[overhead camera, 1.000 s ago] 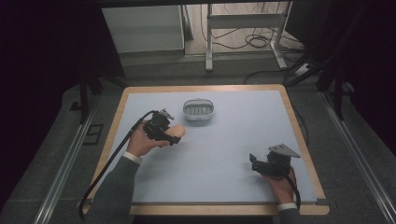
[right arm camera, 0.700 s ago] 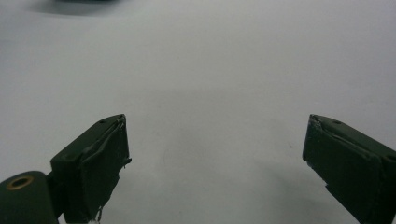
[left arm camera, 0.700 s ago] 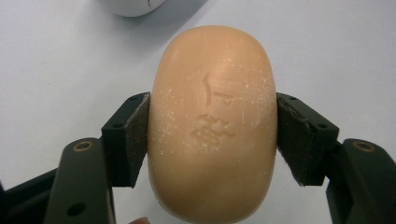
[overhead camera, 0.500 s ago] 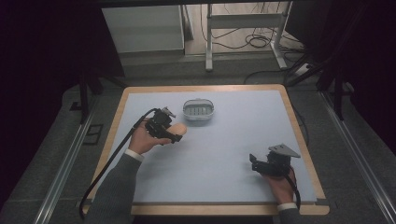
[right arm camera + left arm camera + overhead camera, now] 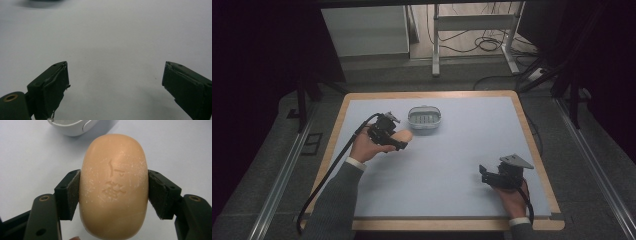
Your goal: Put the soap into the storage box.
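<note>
**Soap clamped and edging toward the dish**

High view: the left gripper (image 5: 398,142) holds a peach-coloured bar of soap (image 5: 403,136) just above the desk (image 5: 452,165), at about 10 o'clock from the desk's centre. Against the frames from a second ago, the soap has drifted only slightly toward the white soap dish (image 5: 425,120), which sits at about 12 o'clock from the centre and at roughly 1 o'clock from the soap, near it but not touching. The small shift suggests the carry toward the dish is under way, with the placing not yet done. The dish shows a ribbed, slotted floor and looks empty. The right gripper (image 5: 484,175) rests low at about 4 o'clock, well apart from both things, in the same spot as before.

Left gripper view: both black pads (image 5: 75,192) press flat on the long sides of the soap (image 5: 113,187), so the jaws are closed on it, firmly, with the embossed face turned up. A curved piece of the dish's rim (image 5: 75,126) shows at 11 o'clock, beyond the bar's far end.

Right gripper view: the jaws stand wide apart with nothing between them, over bare pale desk surface (image 5: 112,37).
</note>
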A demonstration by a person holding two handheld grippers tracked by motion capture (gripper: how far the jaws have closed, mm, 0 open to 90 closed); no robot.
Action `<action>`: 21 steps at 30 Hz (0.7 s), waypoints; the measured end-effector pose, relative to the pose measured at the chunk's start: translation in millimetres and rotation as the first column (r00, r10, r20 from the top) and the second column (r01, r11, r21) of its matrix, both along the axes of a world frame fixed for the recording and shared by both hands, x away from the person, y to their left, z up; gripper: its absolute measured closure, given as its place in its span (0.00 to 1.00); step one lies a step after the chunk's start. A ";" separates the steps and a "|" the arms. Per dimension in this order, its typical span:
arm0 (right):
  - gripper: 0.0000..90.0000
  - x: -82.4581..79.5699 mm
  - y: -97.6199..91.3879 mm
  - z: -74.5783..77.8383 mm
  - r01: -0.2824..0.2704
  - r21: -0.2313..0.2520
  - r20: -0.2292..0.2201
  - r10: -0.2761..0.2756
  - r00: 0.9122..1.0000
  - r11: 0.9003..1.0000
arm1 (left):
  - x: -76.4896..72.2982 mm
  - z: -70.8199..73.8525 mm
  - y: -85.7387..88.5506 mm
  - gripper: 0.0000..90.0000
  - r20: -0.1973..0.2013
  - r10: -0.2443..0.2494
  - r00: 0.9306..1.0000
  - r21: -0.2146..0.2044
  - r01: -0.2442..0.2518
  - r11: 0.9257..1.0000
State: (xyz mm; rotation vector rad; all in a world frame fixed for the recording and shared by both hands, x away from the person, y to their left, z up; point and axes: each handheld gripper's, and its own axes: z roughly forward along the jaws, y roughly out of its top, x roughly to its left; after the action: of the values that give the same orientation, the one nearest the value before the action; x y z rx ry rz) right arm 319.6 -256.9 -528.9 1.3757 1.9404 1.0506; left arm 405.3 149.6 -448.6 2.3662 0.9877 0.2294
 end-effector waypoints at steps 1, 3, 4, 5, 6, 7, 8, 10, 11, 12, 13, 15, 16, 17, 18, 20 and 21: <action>0.08 0.0 0.0 0.0 0.000 0.000 0.000 0.000 1.000 1.000 | 0.3 0.6 -0.7 0.36 0.002 0.000 1.000 0.001 0.000 1.000; 0.08 0.0 -0.1 0.0 0.000 0.000 0.000 0.000 1.000 1.000 | 1.0 2.2 -2.1 0.36 0.006 -0.005 1.000 0.002 0.005 1.000; 0.08 0.0 -0.1 0.0 0.000 0.001 0.000 0.000 1.000 1.000 | 1.2 2.9 -2.7 0.36 0.008 -0.005 1.000 0.004 0.005 1.000; 0.08 0.0 -0.1 0.0 0.000 0.001 -0.001 0.000 1.000 1.000 | 1.5 3.7 -3.2 0.36 0.010 -0.005 1.000 0.000 0.005 1.000; 0.08 0.1 -0.2 0.0 0.000 0.001 0.000 0.000 1.000 1.000 | 2.0 4.7 -3.4 0.36 0.008 -0.006 1.000 -0.006 0.006 1.000; 0.08 0.1 -0.2 0.0 -0.001 0.001 0.000 0.001 1.000 1.000 | 2.5 5.2 -3.9 0.36 0.009 -0.009 1.000 0.000 0.009 1.000; 0.08 0.1 -0.2 0.0 -0.001 0.001 0.000 0.001 1.000 1.000 | 2.7 5.7 -4.4 0.36 0.011 -0.008 1.000 0.006 0.008 1.000; 0.08 0.2 -0.4 0.0 -0.002 0.001 -0.002 0.002 1.000 1.000 | 3.6 7.2 -5.4 0.36 0.013 -0.010 1.000 0.005 0.010 1.000; 0.08 0.2 -0.4 0.0 -0.002 0.002 -0.002 0.002 1.000 1.000 | 3.8 7.6 -5.8 0.36 0.012 -0.010 1.000 0.002 0.010 1.000; 0.08 0.2 -0.4 0.0 -0.002 0.001 -0.002 0.002 1.000 1.000 | 4.2 8.3 -6.2 0.36 0.015 -0.012 1.000 0.005 0.012 1.000; 0.08 0.2 -0.4 0.0 -0.002 0.001 -0.002 0.002 1.000 1.000 | 4.6 8.9 -6.7 0.36 0.016 -0.012 1.000 0.006 0.012 1.000; 0.08 0.2 -0.4 0.0 -0.001 0.001 -0.002 0.001 1.000 1.000 | 5.3 9.6 -7.7 0.36 0.016 -0.012 1.000 0.003 0.012 1.000; 0.08 0.1 -0.3 0.0 0.000 0.001 -0.001 0.000 1.000 1.000 | 5.9 9.8 -8.2 0.36 0.016 -0.012 1.000 0.005 0.011 1.000; 0.08 0.1 -0.2 0.0 0.000 0.001 0.000 0.000 1.000 1.000 | 6.5 9.7 -8.5 0.36 0.016 -0.013 1.000 0.005 0.013 1.000; 0.08 0.1 -0.3 0.0 -0.002 0.001 -0.002 0.002 1.000 1.000 | 6.9 9.5 -9.0 0.36 0.016 -0.012 1.000 0.005 0.012 1.000; 0.08 0.2 -0.3 0.0 0.000 0.001 0.000 0.000 1.000 1.000 | 7.7 9.4 -9.5 0.36 0.015 -0.014 1.000 0.006 0.014 1.000; 0.08 0.1 -0.3 0.0 0.000 0.001 -0.001 0.000 1.000 1.000 | 8.2 9.2 -9.8 0.36 0.014 -0.013 1.000 0.004 0.013 1.000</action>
State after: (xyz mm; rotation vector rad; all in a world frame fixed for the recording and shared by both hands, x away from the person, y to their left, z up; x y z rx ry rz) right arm 319.7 -257.3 -528.9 1.3769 1.9409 1.0519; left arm 413.5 139.9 -439.4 2.3706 0.9659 0.2431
